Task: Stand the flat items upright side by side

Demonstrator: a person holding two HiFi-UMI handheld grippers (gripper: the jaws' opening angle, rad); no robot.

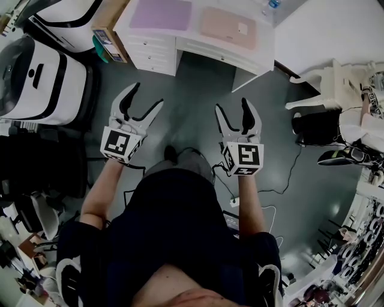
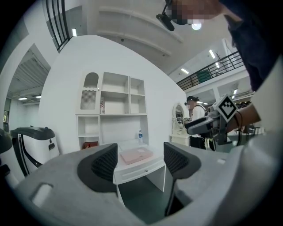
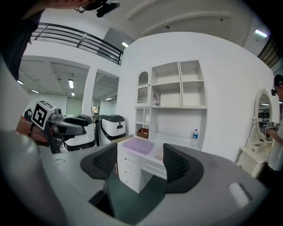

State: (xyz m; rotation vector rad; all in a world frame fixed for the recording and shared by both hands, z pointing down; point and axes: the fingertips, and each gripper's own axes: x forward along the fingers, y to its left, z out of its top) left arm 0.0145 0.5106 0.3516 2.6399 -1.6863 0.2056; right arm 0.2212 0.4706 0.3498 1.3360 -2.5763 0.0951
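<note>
Two flat items lie on a white desk (image 1: 207,49) ahead of me: a purple one (image 1: 161,13) on the left and a pink one (image 1: 228,27) on the right. Both grippers hang in the air over the grey floor, well short of the desk. My left gripper (image 1: 147,95) is open and empty; its view frames the pink item (image 2: 136,155) between the jaws. My right gripper (image 1: 231,105) is also open and empty. In the right gripper view the purple item (image 3: 138,145) lies flat, and the pink item (image 3: 159,154) is partly hidden behind the right jaw.
A white shelf unit (image 3: 172,101) rises behind the desk, with a water bottle (image 3: 195,137) on the desktop. White machines (image 1: 42,78) stand at the left, a cardboard box (image 1: 108,27) beside the desk, a white chair (image 1: 327,81) and cables (image 1: 282,180) at the right. A person (image 2: 194,110) stands by a mirror.
</note>
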